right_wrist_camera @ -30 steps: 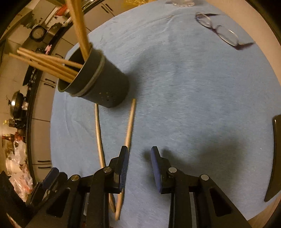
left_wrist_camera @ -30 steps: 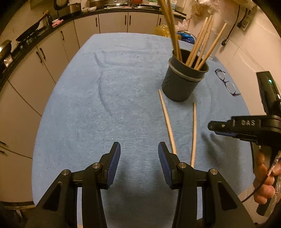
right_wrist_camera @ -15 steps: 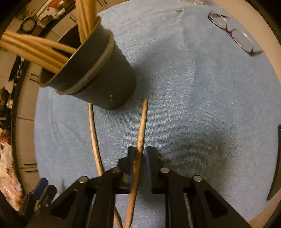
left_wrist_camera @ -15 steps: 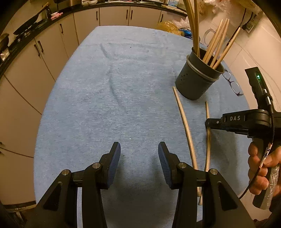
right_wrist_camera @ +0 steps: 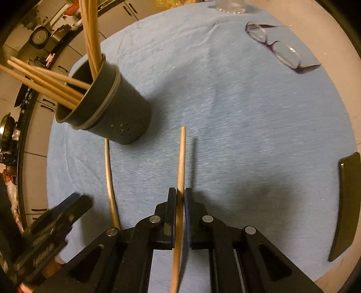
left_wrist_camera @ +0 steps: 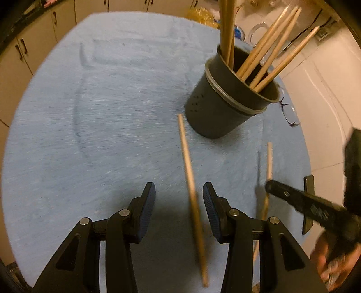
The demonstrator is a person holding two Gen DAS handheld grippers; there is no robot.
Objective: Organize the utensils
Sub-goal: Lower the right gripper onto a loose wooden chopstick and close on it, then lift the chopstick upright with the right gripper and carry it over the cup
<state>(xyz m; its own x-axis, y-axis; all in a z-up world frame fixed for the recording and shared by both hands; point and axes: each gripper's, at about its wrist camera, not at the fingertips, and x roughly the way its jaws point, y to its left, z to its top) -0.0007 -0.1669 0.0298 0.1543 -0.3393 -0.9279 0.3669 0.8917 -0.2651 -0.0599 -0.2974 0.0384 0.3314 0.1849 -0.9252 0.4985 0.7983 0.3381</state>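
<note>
Round table [right_wrist_camera: 270,126], covered edge to edge with a blue towel [left_wrist_camera: 117,117]. On the towel: a dark cup [left_wrist_camera: 225,106] standing upright near the middle, full of chopsticks; one chopstick [left_wrist_camera: 188,166] lying flat, its far end just beside the cup's base; glasses [right_wrist_camera: 279,48] folded open toward the far edge, well apart from the cup; a flat black object [right_wrist_camera: 345,202] at the rim; a clear glass [right_wrist_camera: 230,6] at the far edge.
</note>
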